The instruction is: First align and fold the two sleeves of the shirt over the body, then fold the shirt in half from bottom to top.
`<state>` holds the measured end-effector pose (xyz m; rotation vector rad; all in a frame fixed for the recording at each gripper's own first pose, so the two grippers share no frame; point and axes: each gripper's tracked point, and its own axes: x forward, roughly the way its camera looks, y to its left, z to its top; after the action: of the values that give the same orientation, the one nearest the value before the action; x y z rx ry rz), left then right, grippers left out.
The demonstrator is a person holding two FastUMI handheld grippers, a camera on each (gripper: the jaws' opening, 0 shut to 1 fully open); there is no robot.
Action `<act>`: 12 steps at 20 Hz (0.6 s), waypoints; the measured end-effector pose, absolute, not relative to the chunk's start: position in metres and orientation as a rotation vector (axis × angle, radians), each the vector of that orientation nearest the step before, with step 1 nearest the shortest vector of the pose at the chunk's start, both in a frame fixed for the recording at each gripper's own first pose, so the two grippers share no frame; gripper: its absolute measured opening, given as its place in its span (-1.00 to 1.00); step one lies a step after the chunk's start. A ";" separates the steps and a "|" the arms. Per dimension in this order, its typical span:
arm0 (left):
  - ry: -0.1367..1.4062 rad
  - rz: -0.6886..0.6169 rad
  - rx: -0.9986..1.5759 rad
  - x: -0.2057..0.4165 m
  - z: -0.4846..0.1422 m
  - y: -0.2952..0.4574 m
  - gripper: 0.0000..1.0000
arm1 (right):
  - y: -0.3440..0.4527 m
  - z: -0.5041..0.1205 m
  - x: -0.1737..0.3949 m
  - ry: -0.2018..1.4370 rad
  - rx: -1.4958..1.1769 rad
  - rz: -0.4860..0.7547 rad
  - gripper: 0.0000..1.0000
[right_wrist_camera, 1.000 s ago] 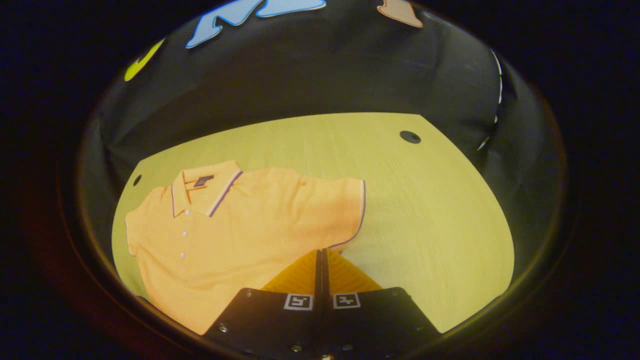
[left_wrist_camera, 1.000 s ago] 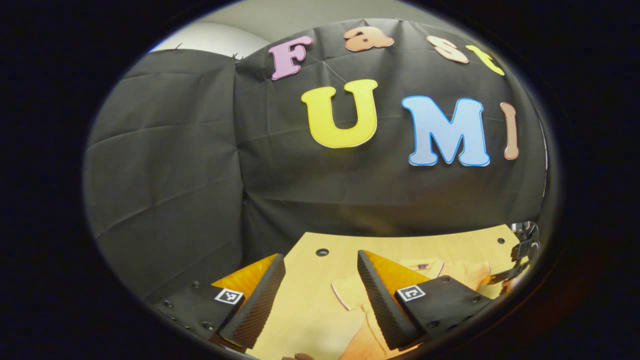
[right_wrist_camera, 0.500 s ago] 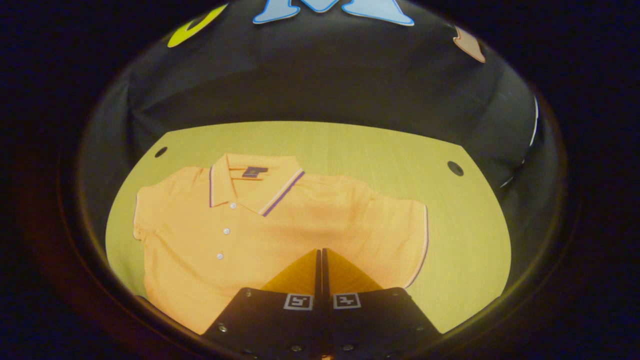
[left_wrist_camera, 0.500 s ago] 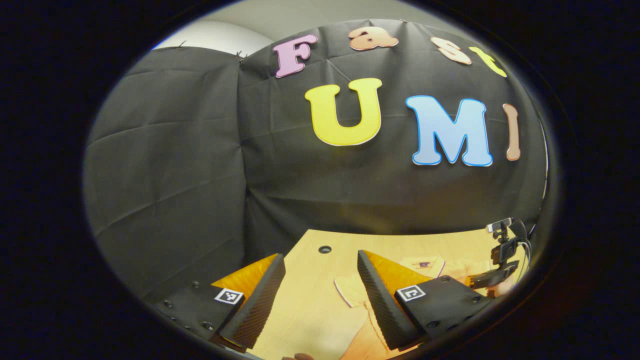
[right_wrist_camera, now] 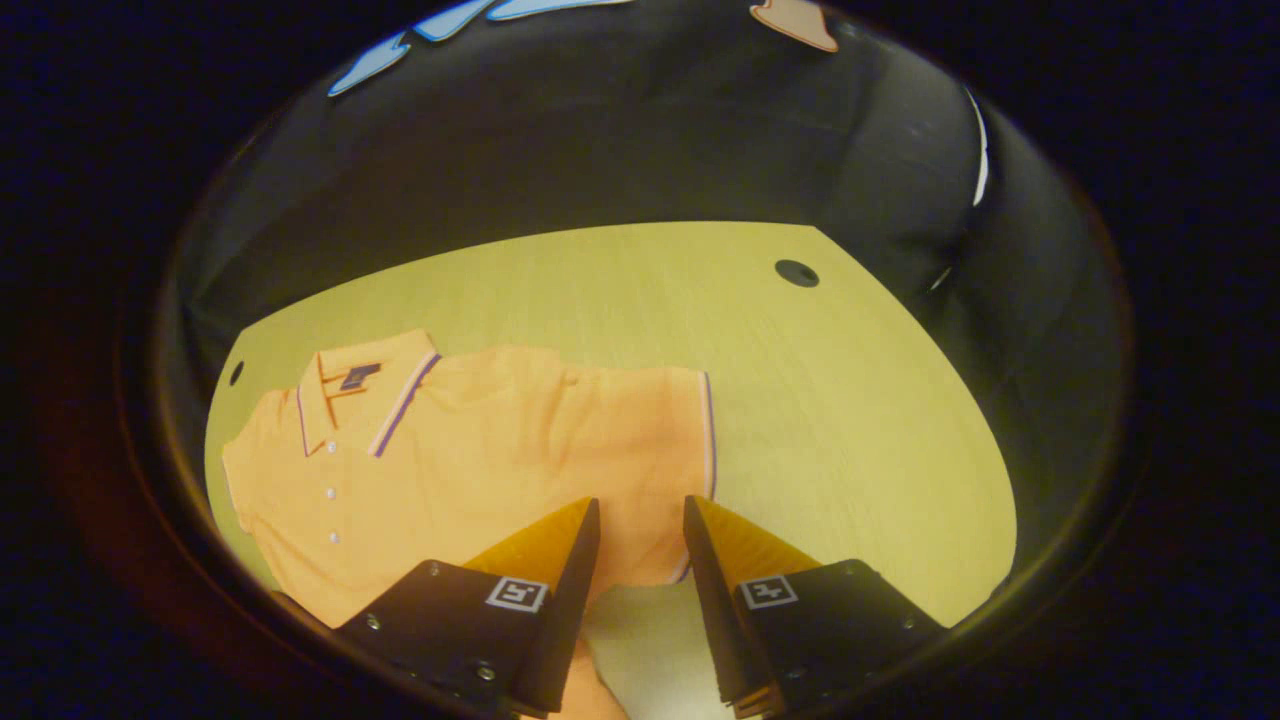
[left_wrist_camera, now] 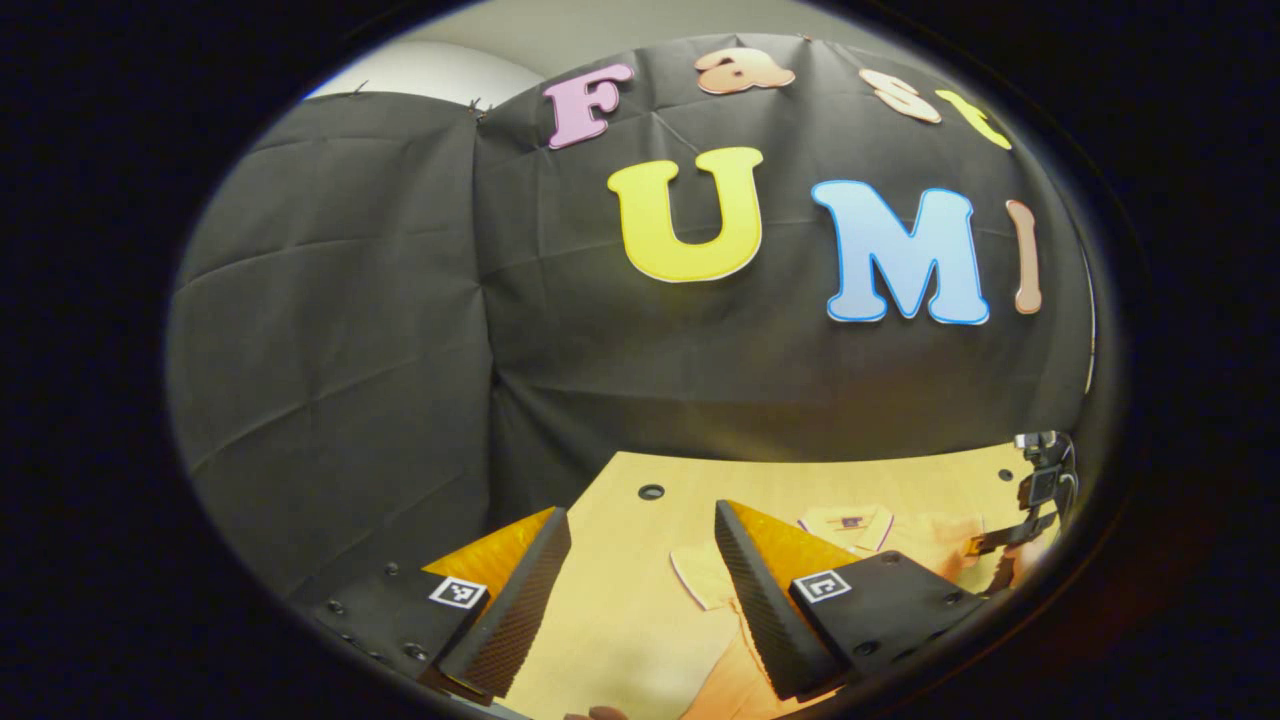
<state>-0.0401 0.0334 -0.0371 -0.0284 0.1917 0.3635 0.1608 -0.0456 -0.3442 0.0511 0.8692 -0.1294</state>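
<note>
An orange polo shirt lies flat and face up on the wooden table, its collar towards the far left. One short sleeve with a dark trim spreads out to the right. My right gripper is open just above that sleeve's lower edge, one finger on each side of the hem. In the left gripper view my left gripper is open over bare table, beside the shirt's other sleeve. The collar lies farther right, and the right gripper hangs beyond it.
Black cloth walls close off the table's back and sides. Small round holes sit near the table's far corners. Bare wood stretches to the right of the shirt in the right gripper view.
My right gripper was shut and is now open; it has swung back right to the sleeve's hem. The left gripper has hardly moved and stays open.
</note>
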 end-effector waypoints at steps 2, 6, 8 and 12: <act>0.193 0.358 -0.026 -0.039 -0.038 0.033 0.92 | -0.057 -0.351 0.161 0.886 0.074 -0.164 0.10; 0.200 0.354 -0.014 -0.037 -0.042 0.032 0.91 | -0.058 -0.366 0.156 0.933 0.139 -0.171 0.10; 0.204 0.354 -0.011 -0.036 -0.043 0.031 0.91 | -0.049 -0.368 0.160 0.928 0.167 -0.137 0.10; 0.203 0.359 -0.018 -0.034 -0.045 0.032 0.91 | -0.044 -0.364 0.161 0.934 0.192 -0.118 -0.80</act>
<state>-0.0340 0.0319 -0.0446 -0.0176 0.2035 0.3589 0.1609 -0.0440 -0.3642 0.1921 0.9336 -0.1175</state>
